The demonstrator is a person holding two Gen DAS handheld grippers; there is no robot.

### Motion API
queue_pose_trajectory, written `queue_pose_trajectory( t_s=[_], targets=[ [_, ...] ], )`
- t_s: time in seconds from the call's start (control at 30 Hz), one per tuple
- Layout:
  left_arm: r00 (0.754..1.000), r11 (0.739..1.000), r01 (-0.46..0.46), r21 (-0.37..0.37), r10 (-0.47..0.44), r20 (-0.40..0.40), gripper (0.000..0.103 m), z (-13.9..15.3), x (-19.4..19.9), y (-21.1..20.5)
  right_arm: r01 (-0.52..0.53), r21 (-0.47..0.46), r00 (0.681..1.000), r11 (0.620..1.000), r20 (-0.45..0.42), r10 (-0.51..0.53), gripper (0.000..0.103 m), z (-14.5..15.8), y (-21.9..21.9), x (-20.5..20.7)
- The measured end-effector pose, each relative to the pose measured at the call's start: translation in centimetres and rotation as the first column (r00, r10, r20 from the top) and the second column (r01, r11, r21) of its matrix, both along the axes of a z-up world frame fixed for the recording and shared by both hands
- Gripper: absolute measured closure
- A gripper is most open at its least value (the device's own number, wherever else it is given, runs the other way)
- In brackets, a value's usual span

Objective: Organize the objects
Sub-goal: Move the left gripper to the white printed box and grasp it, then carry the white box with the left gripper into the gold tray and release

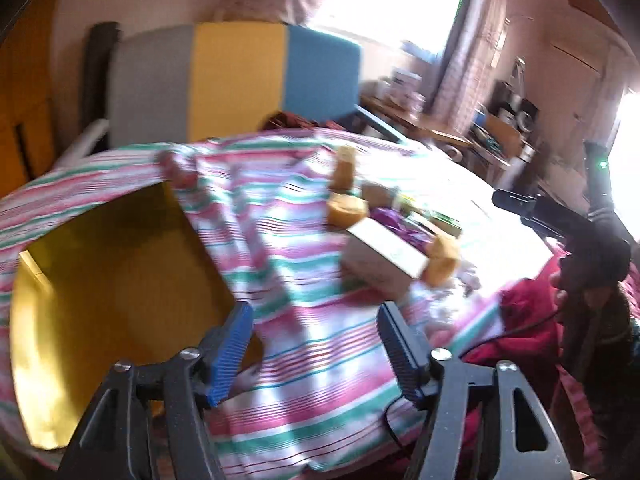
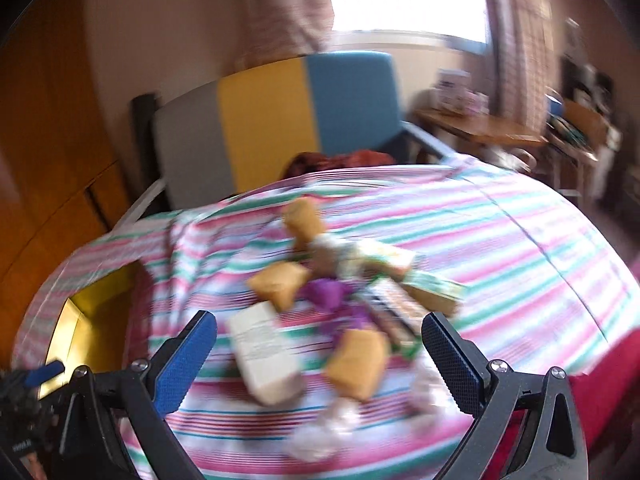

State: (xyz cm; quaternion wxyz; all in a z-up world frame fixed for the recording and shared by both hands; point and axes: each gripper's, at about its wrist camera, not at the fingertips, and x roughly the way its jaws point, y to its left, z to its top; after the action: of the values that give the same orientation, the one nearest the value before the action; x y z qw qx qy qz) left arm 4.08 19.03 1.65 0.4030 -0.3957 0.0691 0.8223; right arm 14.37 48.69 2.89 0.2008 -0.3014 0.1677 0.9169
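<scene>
A pile of small objects lies on a striped bed sheet (image 2: pixel 500 232): a white box (image 2: pixel 264 356) (image 1: pixel 380 256), several yellow-orange packets (image 2: pixel 360 360) (image 1: pixel 347 208), a purple wrapper (image 2: pixel 328 292) (image 1: pixel 394 224) and green-and-white boxes (image 2: pixel 432 288). A yellow open box (image 1: pixel 112 280) (image 2: pixel 88 312) sits at the left. My left gripper (image 1: pixel 316 344) is open and empty, above the sheet between the yellow box and the pile. My right gripper (image 2: pixel 320 348) is open and empty, hovering just before the white box. Both views are blurred.
A chair with grey, yellow and blue panels (image 2: pixel 280 120) (image 1: pixel 236 76) stands behind the bed. A wooden desk with clutter (image 2: pixel 480 128) (image 1: pixel 420 120) is at the right under a bright window. A red blanket (image 1: pixel 520 320) lies at the right edge.
</scene>
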Motion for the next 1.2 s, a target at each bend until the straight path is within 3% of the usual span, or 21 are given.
queue_pose_trajectory(
  t_s=[0.17,0.33,0.4,0.6,0.77,0.87,0.93,1.0,1.03,1.1,1.2],
  targets=[
    [0.986,0.994,0.099,-0.050,-0.091,0.141,0.030,-1.7,-1.6,5.1,0.075,-0.087,0.997,0.993,-0.020,-0.077,0.000,-1.3,4.0,2.2],
    [0.950,0.987,0.150,-0.061,-0.127,0.285,0.030,-3.6,-3.5,10.8,0.062,-0.193,0.993,0.979,-0.091,-0.081,0.000,-2.1,5.4,3.8],
    [0.940,0.988,0.144,-0.061,-0.118,0.319,0.028,-4.1,-4.1,12.6,0.056,-0.214,0.991,0.975,-0.106,-0.081,0.000,-2.2,5.4,3.9],
    [0.881,0.995,0.048,-0.084,-0.003,0.472,0.019,-6.7,-6.6,16.7,0.023,-0.240,0.988,0.970,-0.146,-0.059,0.000,-2.5,5.2,3.9],
    [0.871,0.992,-0.004,-0.128,0.066,0.487,0.014,-8.1,-7.5,19.3,0.006,-0.274,0.984,0.962,-0.169,-0.055,0.000,-2.7,5.7,3.9],
    [0.893,0.983,0.016,-0.185,0.069,0.445,0.013,-8.8,-7.5,20.5,0.003,-0.290,0.983,0.957,-0.177,-0.057,0.000,-2.8,5.9,3.9],
    [0.916,0.963,0.039,-0.267,0.072,0.394,0.023,-9.5,-7.0,20.6,-0.002,-0.301,0.983,0.954,-0.175,-0.054,0.000,-2.9,6.1,3.8],
    [0.918,0.960,0.077,-0.270,0.038,0.395,0.034,-10.0,-6.7,20.0,-0.011,-0.315,0.984,0.949,-0.170,-0.045,0.000,-3.1,6.2,3.7],
    [0.933,0.960,0.087,-0.267,0.015,0.359,0.044,-9.7,-6.3,19.4,-0.013,-0.321,0.986,0.947,-0.164,-0.042,0.000,-3.1,6.2,3.5],
    [0.947,0.957,0.107,-0.271,-0.015,0.320,0.052,-9.4,-5.8,18.3,-0.018,-0.329,0.988,0.944,-0.150,-0.033,0.000,-3.3,6.3,3.3],
    [0.951,0.962,0.120,-0.245,-0.041,0.307,0.053,-9.3,-5.4,16.1,-0.032,-0.336,0.992,0.941,-0.127,-0.012,0.000,-3.5,6.3,2.9]
  ],
)
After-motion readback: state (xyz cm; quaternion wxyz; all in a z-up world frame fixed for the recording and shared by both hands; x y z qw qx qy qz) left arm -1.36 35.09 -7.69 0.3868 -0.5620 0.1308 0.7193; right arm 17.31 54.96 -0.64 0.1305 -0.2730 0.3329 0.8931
